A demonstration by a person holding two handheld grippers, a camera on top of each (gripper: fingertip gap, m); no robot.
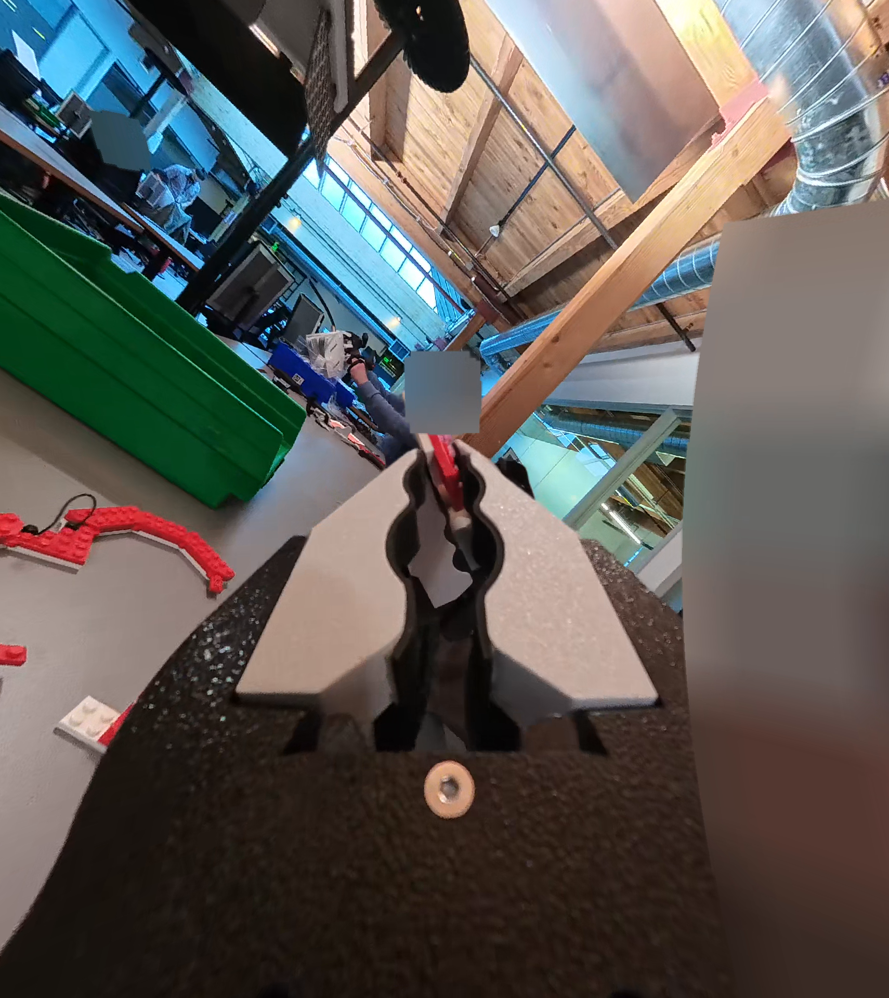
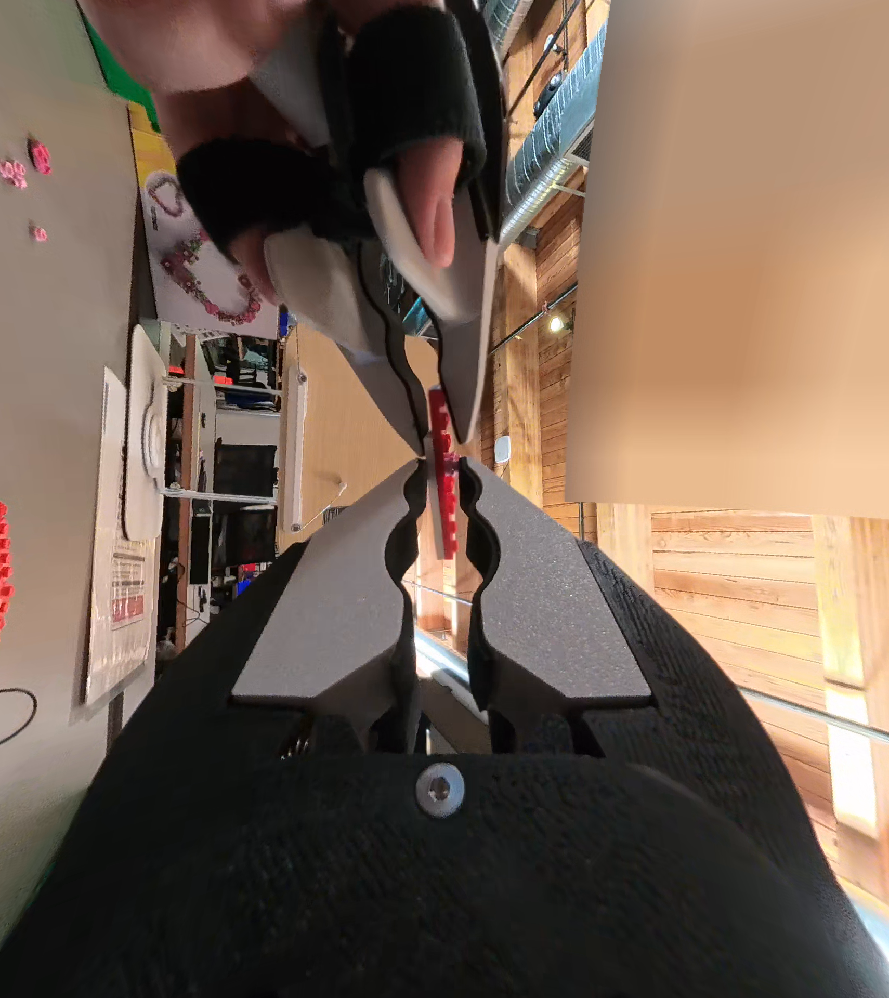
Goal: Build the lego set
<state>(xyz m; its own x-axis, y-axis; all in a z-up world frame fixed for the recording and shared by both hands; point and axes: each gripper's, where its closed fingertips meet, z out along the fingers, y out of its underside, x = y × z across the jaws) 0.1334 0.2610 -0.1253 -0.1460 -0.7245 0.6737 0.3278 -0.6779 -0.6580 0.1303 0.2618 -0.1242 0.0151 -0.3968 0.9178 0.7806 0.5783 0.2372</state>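
Currently the red-and-white plate stack (image 2: 441, 475) is held in the air between both tools, well above the grey surface (image 1: 107, 621). The left tool (image 2: 439, 440) is clamped on its far end; in the left wrist view the same stack (image 1: 448, 480) sits pinched near the fingertips. The right tool (image 2: 438, 464) has its jaws slightly parted around the near end of the stack; whether its pads actually touch the stack cannot be told.

Handling judgement: the stack is light, rigid and thin, with a studded red face and a smooth white underside. Grip across the flat faces, near one end, not on the narrow edges, where smooth plastic is likely to slip. Excess squeeze or twist may separate the layers.

Relative to the stack, the curved red assembly (image 1: 150, 534) lies below on the surface, near the green bin (image 1: 107, 345), with a loose white plate (image 1: 88, 721) nearby.
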